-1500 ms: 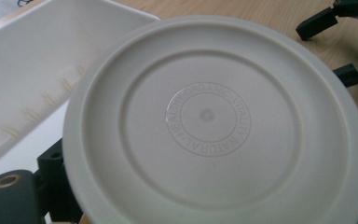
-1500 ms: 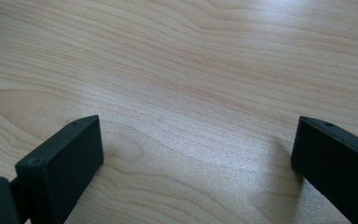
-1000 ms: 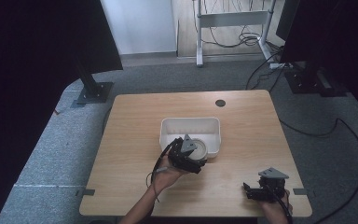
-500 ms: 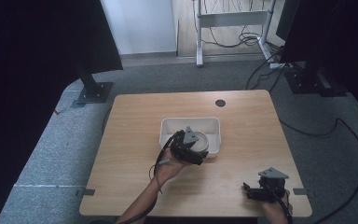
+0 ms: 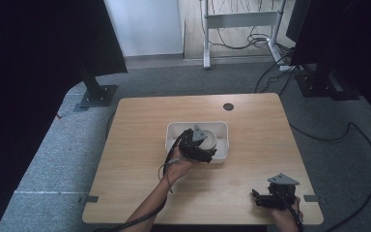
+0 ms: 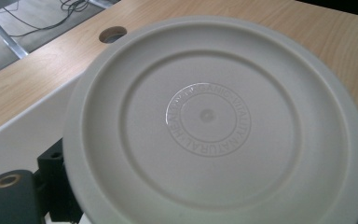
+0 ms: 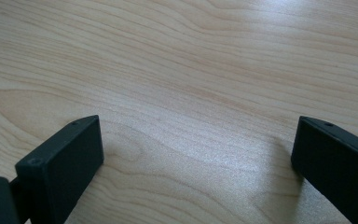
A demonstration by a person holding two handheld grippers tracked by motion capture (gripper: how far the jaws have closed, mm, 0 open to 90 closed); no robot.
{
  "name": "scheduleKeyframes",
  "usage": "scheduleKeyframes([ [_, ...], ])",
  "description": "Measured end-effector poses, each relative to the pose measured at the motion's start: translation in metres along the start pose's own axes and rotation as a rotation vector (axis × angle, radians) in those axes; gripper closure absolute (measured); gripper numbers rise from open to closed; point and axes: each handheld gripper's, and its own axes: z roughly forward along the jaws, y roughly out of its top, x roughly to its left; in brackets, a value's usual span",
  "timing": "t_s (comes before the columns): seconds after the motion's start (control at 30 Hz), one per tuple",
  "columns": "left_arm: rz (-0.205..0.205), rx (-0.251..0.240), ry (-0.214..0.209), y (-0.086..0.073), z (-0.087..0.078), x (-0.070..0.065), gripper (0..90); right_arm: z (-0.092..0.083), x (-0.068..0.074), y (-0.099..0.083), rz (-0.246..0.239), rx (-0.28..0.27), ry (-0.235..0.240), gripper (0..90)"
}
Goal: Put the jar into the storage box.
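White round lid in the left hand-held gripper, over the white tray.

Cream-white plastic, the lid (image 6: 214,126) sits right against the left hand-held gripper (image 5: 199,147), clamped between its jaws, embossed ring lettering facing the camera. It hangs above the near part of the rectangular white tray (image 5: 174,129), which stands at mid desk (image 5: 140,121). Beyond the lid lies a round cable hole (image 5: 228,107). Well apart to the right, the right hand-held gripper (image 5: 263,199) rests low on the wood, jaws spread wide with bare wood between them.
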Motion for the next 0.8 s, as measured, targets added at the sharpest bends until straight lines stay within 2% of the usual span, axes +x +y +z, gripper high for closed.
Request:
scheduleKeyframes([
  [0.27, -0.029, 0.001, 0.002, 0.002, 0.016, 0.009, 9.9, 0.000, 0.000, 0.000, 0.000, 0.000, 0.000, 1.8],
  [0.6, -0.035, 0.021, 0.001, 0.004, 0.037, 0.014, 9.9, 0.000, 0.000, 0.000, 0.000, 0.000, 0.000, 1.8],
  [0.8, -0.031, 0.029, 0.017, 0.004, 0.050, 0.017, 9.9, 0.000, 0.000, 0.000, 0.000, -0.001, 0.000, 1.8],
])
